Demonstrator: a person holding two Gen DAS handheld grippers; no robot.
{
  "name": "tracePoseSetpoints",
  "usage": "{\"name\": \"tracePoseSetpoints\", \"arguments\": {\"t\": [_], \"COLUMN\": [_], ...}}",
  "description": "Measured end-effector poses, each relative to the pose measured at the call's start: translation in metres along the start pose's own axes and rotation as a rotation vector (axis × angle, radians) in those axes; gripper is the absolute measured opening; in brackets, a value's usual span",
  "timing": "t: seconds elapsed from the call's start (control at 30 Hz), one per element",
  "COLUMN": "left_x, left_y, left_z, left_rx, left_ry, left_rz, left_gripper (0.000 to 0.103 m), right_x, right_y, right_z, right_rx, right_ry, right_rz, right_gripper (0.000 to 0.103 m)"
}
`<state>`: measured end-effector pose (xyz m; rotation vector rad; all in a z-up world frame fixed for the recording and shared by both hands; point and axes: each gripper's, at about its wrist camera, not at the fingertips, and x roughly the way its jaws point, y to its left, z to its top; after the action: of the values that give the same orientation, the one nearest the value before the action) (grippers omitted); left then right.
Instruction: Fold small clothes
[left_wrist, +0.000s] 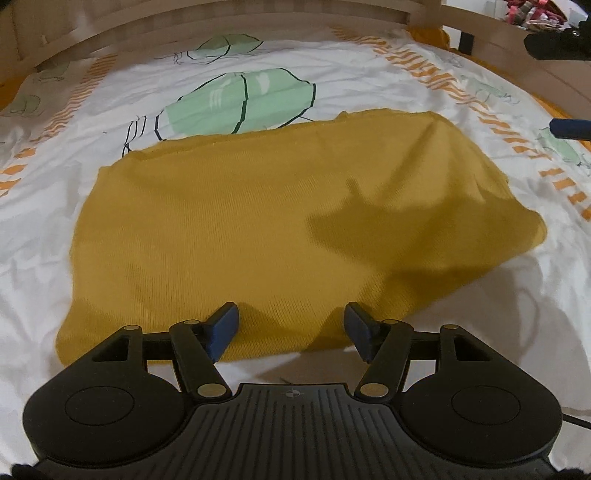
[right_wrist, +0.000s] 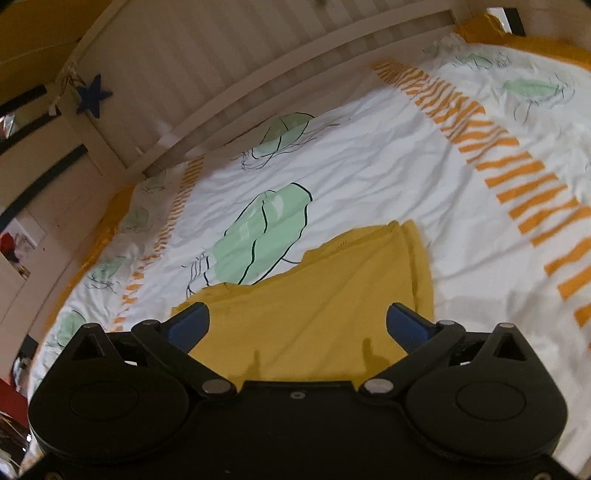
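Observation:
A mustard-yellow garment (left_wrist: 258, 221) lies folded and flat on the white printed bedsheet (left_wrist: 110, 129). My left gripper (left_wrist: 291, 325) is open and empty, its blue pads hovering over the garment's near edge. In the right wrist view the same garment (right_wrist: 314, 302) fills the lower middle, with a folded layer along its right side. My right gripper (right_wrist: 297, 321) is open wide and empty above it. One blue finger of the right gripper (left_wrist: 569, 127) shows at the right edge of the left wrist view.
The sheet has green drawings (left_wrist: 240, 103) and orange striped bands (right_wrist: 498, 155). A wooden slatted bed rail (right_wrist: 258, 66) runs along the far side. A blue star (right_wrist: 94, 96) hangs on the rail's left. Mixed clothes (left_wrist: 532, 14) lie beyond the bed.

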<state>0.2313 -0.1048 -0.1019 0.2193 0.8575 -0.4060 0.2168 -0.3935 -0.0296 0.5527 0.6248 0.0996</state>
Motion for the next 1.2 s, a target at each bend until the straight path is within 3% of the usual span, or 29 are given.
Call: {"name": "tracePoseSetpoints", "arguments": {"t": [0.23, 0.43, 0.67, 0.9, 1.0, 1.2], "left_x": [-0.012, -0.016, 0.024, 0.08, 0.087, 0.074], "left_y": [-0.004, 0.008, 0.005, 0.007, 0.015, 0.023], "left_z": [-0.006, 0.027, 0.087, 0.108, 0.112, 0.111], "left_rx": [-0.02, -0.123, -0.148, -0.146, -0.155, -0.206], "left_ry": [0.016, -0.022, -0.045, 0.038, 0.052, 0.06], "left_rz": [-0.009, -0.042, 0.035, 0.129, 0.128, 0.075], "left_gripper": [0.062, 0.062, 0.062, 0.064, 0.072, 0.072], "right_x": [0.001, -0.007, -0.007, -0.008, -0.008, 0.002], "right_y": [-0.01, -0.016, -0.024, -0.034, -0.039, -0.046], "right_z": [-0.002, 0.004, 0.007, 0.01, 0.012, 0.012], "right_rx": [0.042, 0.076, 0.126, 0.178, 0.195, 0.215], "right_ry": [0.006, -0.023, -0.006, 0.0, -0.005, 0.024], "right_rz": [0.021, 0.047, 0.059, 0.071, 0.06, 0.026], "right_gripper": [0.102, 0.103, 0.103, 0.103, 0.103, 0.103]}}
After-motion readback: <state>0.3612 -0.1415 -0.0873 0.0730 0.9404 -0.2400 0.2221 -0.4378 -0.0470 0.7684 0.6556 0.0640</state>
